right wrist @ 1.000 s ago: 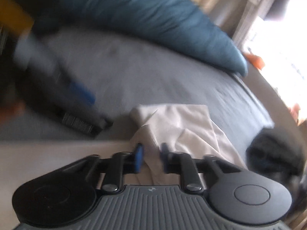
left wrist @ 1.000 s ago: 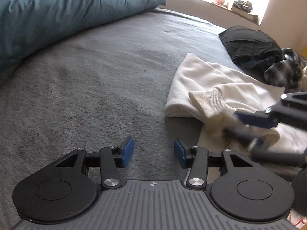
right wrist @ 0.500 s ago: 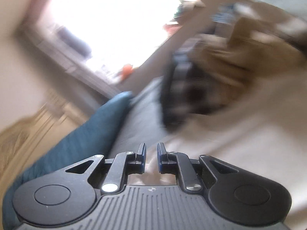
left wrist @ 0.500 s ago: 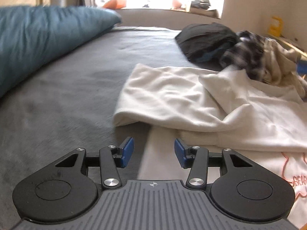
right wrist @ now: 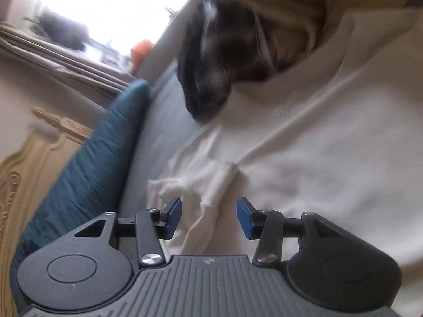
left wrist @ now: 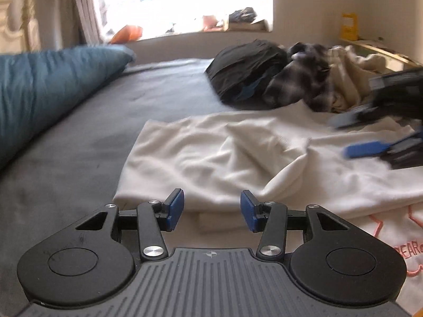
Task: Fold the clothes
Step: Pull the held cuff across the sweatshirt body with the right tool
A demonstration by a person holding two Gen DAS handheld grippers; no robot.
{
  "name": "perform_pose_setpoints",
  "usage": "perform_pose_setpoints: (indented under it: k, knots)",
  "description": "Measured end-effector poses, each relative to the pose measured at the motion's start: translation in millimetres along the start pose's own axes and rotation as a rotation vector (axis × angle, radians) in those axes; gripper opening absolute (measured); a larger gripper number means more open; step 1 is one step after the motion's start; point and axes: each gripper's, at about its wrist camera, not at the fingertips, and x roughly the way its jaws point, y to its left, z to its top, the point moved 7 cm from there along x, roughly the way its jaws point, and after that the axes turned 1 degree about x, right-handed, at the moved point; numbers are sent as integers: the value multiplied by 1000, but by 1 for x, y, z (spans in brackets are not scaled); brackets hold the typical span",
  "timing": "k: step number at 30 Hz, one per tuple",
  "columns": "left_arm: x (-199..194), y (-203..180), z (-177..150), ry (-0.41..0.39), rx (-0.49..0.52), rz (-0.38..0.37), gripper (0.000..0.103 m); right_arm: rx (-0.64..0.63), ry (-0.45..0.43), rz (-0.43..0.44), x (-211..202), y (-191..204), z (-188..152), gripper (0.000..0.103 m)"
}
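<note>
A cream sweatshirt [left wrist: 238, 153] lies partly folded on the grey bed cover [left wrist: 79, 158], with an orange print at its near right corner. My left gripper [left wrist: 211, 206] hovers just short of its folded near edge, open, with nothing between the pads. My right gripper [left wrist: 354, 134] shows blurred at the right, above the sweatshirt. In the right wrist view the right gripper [right wrist: 208, 211] is rolled to one side and its jaws are opening. A ribbed sleeve cuff [right wrist: 222, 182] of the sweatshirt [right wrist: 317, 158] lies loose between them, untouched by the pads.
A teal pillow [left wrist: 39, 92] fills the left side of the bed. Behind the sweatshirt is a heap: a black garment [left wrist: 246, 71], a plaid one [left wrist: 298, 84] and a beige one [left wrist: 351, 74]. A bright window is beyond it. A carved headboard [right wrist: 26, 171] stands past the pillow.
The right gripper was shut on the sleeve cuff; it has rolled, swung across and spread its jaws off the fabric. The left gripper has turned right toward the sweatshirt.
</note>
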Motion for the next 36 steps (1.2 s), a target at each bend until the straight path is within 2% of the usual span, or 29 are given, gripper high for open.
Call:
perform_pose_setpoints:
  k: [4,7,9,10,13,19,22,25,30,31,34,36]
  knots:
    - [7,-24,2,-7,134,-51,51,104,57,20,30,-1,1,47]
    - [10,-36,-1,-9,178,-72,51,132,77,-1,41,-2,-1,42]
    - [12,-41,-2,-4,185,-83,51,141,76,-6,47,-3,-1,23]
    - [13,-42,-3,-1,181,-86,51,143,76,-1,48,-4,-1,9]
    - [15,-43,-3,2,164,-92,51,106,13,15,36,1,3,6]
    - [7,-47,2,-7,125,-132,51,-90,-206,4,-42,23,18,5]
    - [7,-53,-1,6,130,-152,51,-78,-295,-70,-76,1,17,6]
    - [7,-61,-6,23,141,-169,51,39,-321,-143,-90,-45,13,6]
    - [4,-68,-11,36,173,-168,51,212,-300,-137,-85,-89,6,10]
    - [4,-68,-12,39,179,-166,51,231,-299,-133,-82,-93,6,12]
    - [5,-67,-13,46,182,-158,51,260,-304,-130,-74,-96,14,30]
    - [7,-68,-13,51,183,-154,52,276,-298,-120,-69,-99,18,29]
